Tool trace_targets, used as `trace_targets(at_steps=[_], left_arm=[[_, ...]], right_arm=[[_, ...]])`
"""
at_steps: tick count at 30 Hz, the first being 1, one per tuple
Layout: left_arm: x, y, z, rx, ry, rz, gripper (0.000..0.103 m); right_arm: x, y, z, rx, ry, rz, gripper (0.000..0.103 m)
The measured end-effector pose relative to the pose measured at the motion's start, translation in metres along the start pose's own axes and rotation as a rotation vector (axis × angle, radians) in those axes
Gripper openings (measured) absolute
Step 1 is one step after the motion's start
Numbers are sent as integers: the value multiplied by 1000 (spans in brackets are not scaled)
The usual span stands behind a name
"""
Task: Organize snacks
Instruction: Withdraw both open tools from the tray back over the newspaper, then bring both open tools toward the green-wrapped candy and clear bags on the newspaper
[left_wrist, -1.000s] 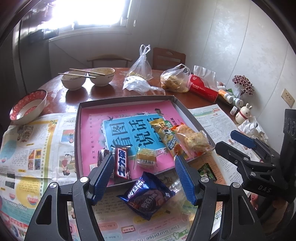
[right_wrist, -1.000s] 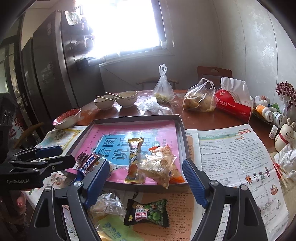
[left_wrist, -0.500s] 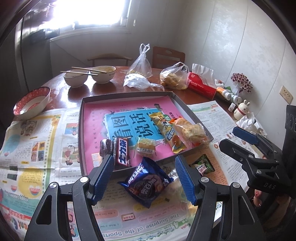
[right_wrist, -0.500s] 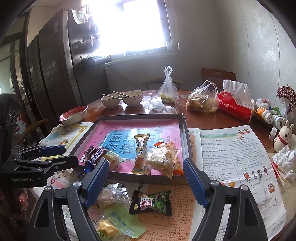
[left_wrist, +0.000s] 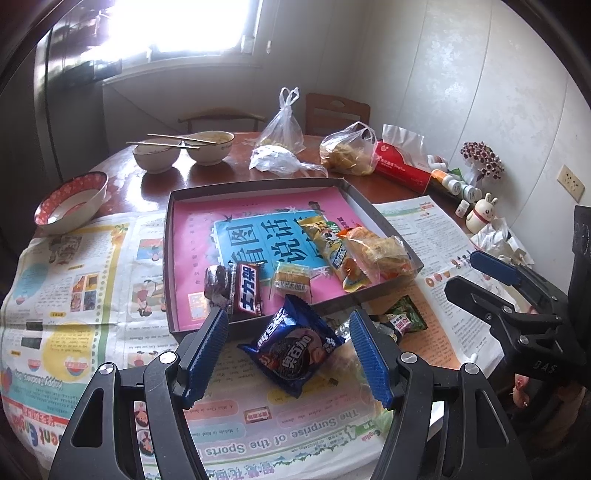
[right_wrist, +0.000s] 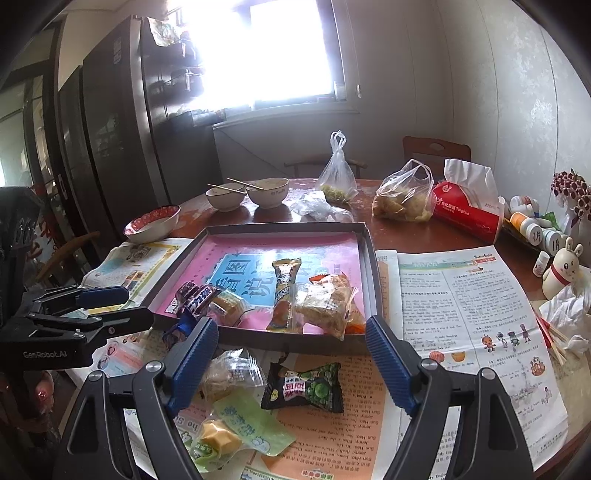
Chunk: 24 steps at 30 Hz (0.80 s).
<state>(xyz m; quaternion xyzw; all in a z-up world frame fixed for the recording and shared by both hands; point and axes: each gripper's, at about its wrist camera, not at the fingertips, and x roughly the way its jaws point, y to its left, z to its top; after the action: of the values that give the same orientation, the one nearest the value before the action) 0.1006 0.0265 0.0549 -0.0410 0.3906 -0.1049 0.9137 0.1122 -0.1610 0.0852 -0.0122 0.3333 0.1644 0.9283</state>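
A grey tray (left_wrist: 258, 182) (right_wrist: 288, 228) lined with pink paper holds a chocolate bar (left_wrist: 247, 291), a small cracker packet (left_wrist: 291, 282), a long yellow packet (left_wrist: 332, 251) and a clear bag of pastry (left_wrist: 380, 254). In front of it, on newspaper, a blue packet (left_wrist: 291, 343) lies between the fingers of my open left gripper (left_wrist: 288, 354), untouched. My right gripper (right_wrist: 291, 360) is open above a green-black packet (right_wrist: 303, 386), a clear packet (right_wrist: 229, 373) and a pale green packet (right_wrist: 243, 428). Each gripper shows in the other's view: right gripper (left_wrist: 461, 271), left gripper (right_wrist: 136, 304).
Behind the tray on the round wooden table stand two bowls with chopsticks (left_wrist: 184, 151), a red-rimmed bowl (left_wrist: 70, 203), tied plastic bags (left_wrist: 347, 151) and a red tissue pack (left_wrist: 402, 166). Bottles and a rabbit figure (left_wrist: 480, 216) line the right wall. Newspaper (right_wrist: 461, 302) covers the near side.
Both grippers have drawn back toward the near table edge, so the tray sits farther off. The blue packet now lies nearer the left fingertips, and more loose packets show under the right gripper.
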Motion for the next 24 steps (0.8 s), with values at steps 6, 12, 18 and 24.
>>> trace_targets(at_steps=[6, 12, 18, 24], left_arm=[[-4, 0, -7, -6, 7, -11, 70], [-6, -7, -15, 10, 20, -26, 70], [-2, -14, -25, 33, 51, -29, 70], [3, -23, -36, 55, 85, -54, 70]], right_arm=[[-3, 0, -7, -4, 11, -8, 81], [-3, -6, -14, 4, 27, -23, 81], [-3, -6, -21, 9, 47, -10, 81], [-3, -3, -23, 7, 57, 5, 81]])
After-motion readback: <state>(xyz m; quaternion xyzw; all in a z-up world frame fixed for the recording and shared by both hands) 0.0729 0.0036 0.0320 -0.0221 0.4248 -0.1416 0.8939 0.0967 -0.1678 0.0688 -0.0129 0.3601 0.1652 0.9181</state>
